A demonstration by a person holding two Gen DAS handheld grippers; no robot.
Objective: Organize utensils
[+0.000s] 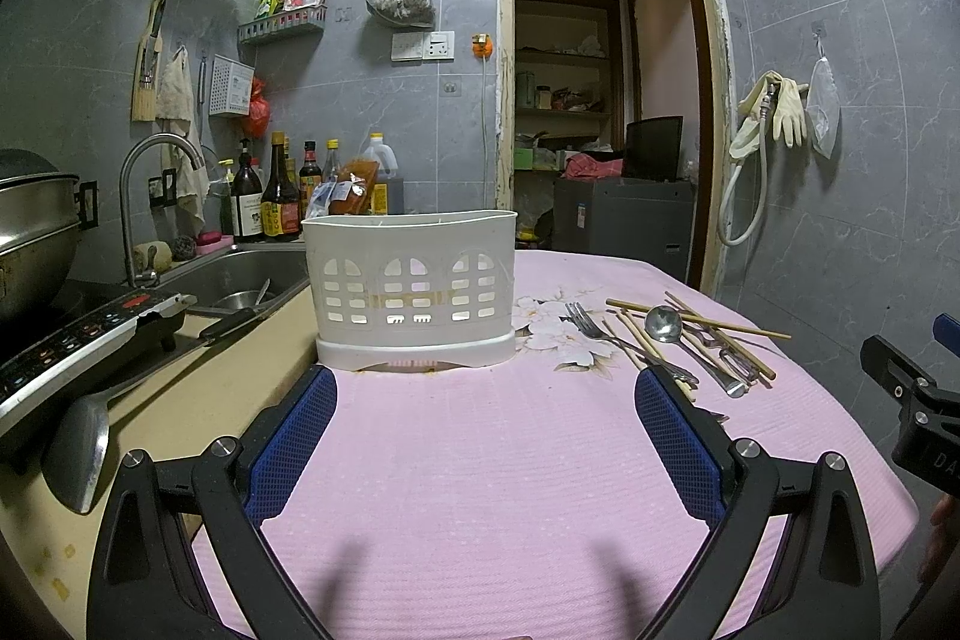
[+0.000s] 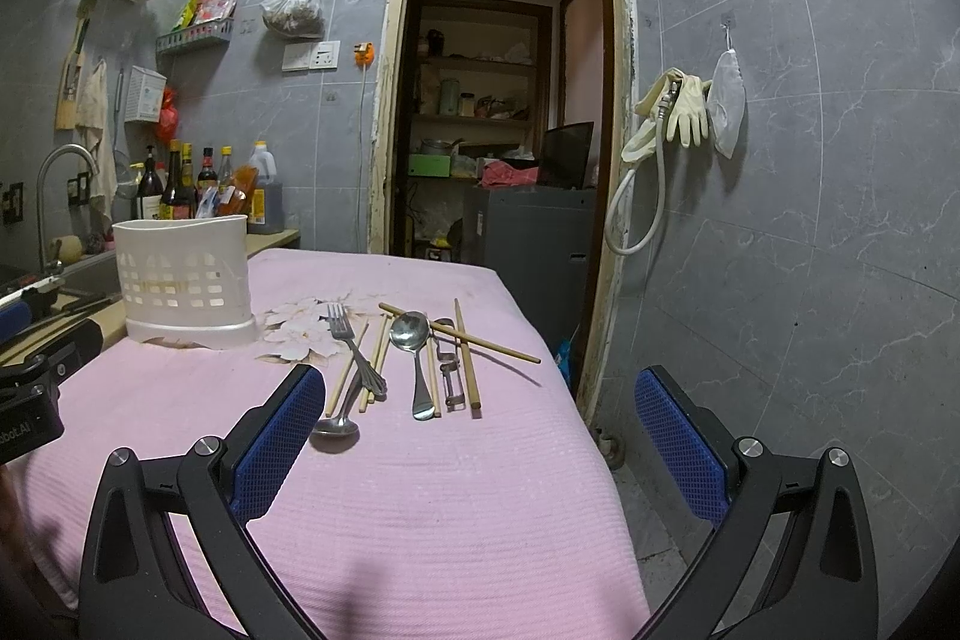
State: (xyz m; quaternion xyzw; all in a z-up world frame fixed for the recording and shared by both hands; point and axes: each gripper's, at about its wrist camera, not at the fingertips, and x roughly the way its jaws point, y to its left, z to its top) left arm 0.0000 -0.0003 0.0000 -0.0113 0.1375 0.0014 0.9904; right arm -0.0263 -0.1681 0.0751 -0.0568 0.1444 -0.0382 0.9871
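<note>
Both your left gripper (image 1: 485,388) and right gripper (image 2: 480,391) gape wide and empty; grabbing among the crossed chopsticks (image 2: 459,334) could scatter the pile.

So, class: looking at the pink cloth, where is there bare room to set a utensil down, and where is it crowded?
Bare pink cloth lies in the near stretch, between the white holder, the utensil pile and the near edge. A smaller bare strip runs behind the pile toward the doorway. The pile itself is crowded: fork, spoon and chopsticks overlap.
</note>
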